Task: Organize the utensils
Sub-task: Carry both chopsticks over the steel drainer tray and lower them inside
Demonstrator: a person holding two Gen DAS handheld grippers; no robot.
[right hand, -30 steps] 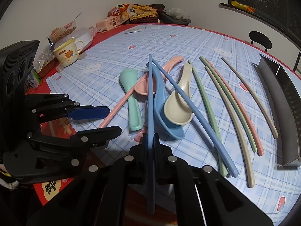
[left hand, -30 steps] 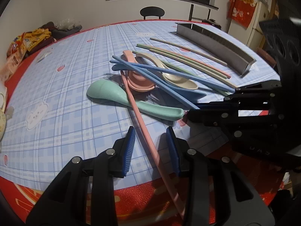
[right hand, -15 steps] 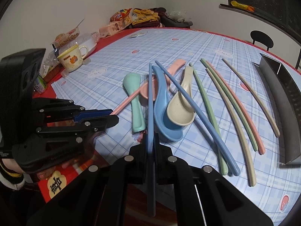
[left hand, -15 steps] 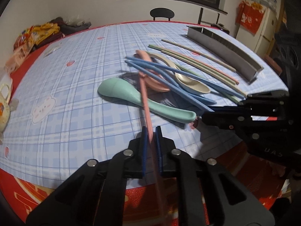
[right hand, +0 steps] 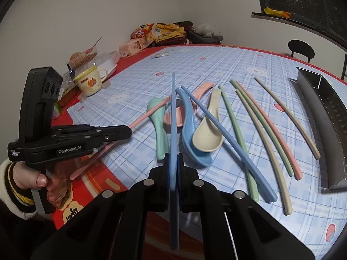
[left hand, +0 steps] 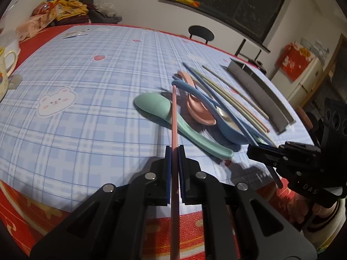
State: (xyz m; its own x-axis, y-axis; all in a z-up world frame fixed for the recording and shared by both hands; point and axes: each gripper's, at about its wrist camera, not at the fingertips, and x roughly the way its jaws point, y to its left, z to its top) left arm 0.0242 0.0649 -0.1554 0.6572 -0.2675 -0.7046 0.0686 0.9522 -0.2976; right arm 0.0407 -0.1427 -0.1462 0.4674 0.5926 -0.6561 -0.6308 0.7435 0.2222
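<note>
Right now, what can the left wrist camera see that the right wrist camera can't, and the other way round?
Only the left view shows the red-draped cabinet. Only the right view shows the hand gripping the left tool, and the whole mug. Both show the spoons, the loose chopsticks, the grey tray, the left claw shut on a pink chopstick and the right claw shut on a blue chopstick.

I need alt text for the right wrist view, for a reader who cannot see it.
The right gripper is shut on a blue chopstick above a checked tablecloth with scattered pastel spoons and chopsticks. At left, the left gripper holds a pink chopstick; a grey metal tray lies at right.
</note>
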